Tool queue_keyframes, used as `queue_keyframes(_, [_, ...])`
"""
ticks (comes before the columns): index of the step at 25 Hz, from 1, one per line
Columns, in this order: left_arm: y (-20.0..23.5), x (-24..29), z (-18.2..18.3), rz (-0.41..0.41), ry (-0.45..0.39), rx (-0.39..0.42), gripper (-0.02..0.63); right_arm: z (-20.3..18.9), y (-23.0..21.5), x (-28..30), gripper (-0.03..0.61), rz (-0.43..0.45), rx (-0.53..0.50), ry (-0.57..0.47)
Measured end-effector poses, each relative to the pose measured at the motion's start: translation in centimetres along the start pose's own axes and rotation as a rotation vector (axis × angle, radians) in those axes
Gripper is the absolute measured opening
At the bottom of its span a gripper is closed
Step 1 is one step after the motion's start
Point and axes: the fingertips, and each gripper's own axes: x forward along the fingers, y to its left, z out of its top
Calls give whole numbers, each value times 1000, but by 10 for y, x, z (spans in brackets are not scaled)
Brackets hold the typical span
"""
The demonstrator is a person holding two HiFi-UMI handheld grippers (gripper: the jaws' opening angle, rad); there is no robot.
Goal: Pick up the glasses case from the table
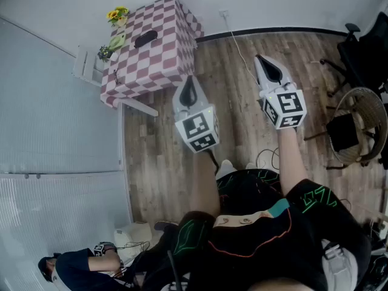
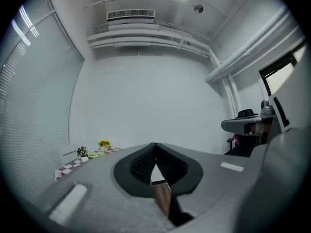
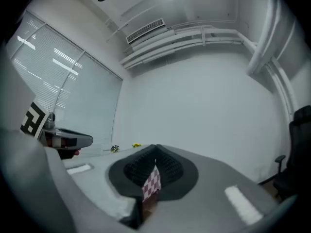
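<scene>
A dark glasses case [image 1: 145,38] lies on a small table with a pink-and-white checked cloth [image 1: 162,59] at the far left of the head view. My left gripper [image 1: 188,86] is held level over the wooden floor, just short of the table's near corner, jaws shut with nothing between them. My right gripper [image 1: 265,64] is held level farther right, also shut and empty. In the left gripper view the jaws [image 2: 155,152] meet at the tips, and the table [image 2: 73,165] shows small at the left. In the right gripper view the checked cloth [image 3: 152,183] shows behind the closed jaws [image 3: 155,154].
Yellow flowers [image 1: 117,14], a small green plant [image 1: 105,52] and a green dish [image 1: 116,41] stand on the table's far side. A white chair [image 1: 85,66] is beside it. A wicker chair [image 1: 357,126] and an office chair [image 1: 364,47] stand at the right. A person [image 1: 79,265] sits at the lower left.
</scene>
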Motion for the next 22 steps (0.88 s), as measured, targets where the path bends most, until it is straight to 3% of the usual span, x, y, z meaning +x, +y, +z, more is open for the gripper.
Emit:
queue_keyframes(13, [-52, 19, 9, -58, -24, -11, 9, 4, -48, -13, 3, -29, 10, -16])
queue_keyframes(22, [-41, 44, 11, -23, -20, -11, 9, 4, -66, 14, 3, -16, 44, -39])
